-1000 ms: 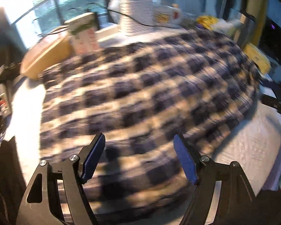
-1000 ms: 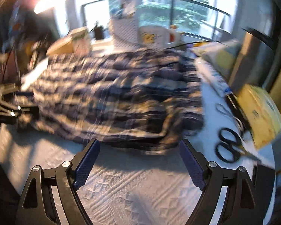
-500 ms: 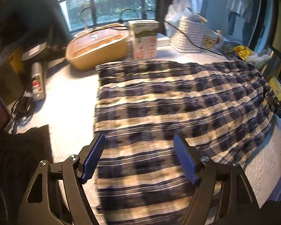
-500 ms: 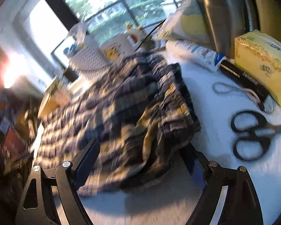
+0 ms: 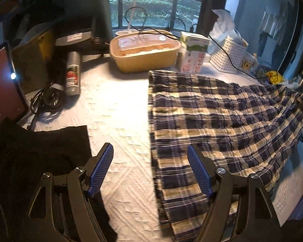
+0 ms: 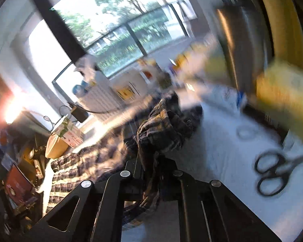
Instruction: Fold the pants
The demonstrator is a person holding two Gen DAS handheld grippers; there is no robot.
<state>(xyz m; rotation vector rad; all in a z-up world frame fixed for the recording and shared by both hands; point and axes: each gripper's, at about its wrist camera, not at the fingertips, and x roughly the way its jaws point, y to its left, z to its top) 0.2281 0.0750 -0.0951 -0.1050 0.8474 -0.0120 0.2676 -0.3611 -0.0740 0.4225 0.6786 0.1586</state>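
The navy and cream plaid pants lie spread across the white quilted table cover, with a straight edge at the left. My left gripper is open and empty, hovering over that left edge near the front. My right gripper is shut on a bunched end of the pants at the right side of the table and holds it raised; its fingertips are hidden in the cloth. The right wrist view is blurred.
A black garment lies at front left. At the back stand a tan bin, a carton, a white basket, a grey can and cables. Black scissors and a yellow pack lie to the right.
My right gripper has closed on the right end of the pants and lifted it. My left gripper has swung left, from over the cloth to its left edge, still open.
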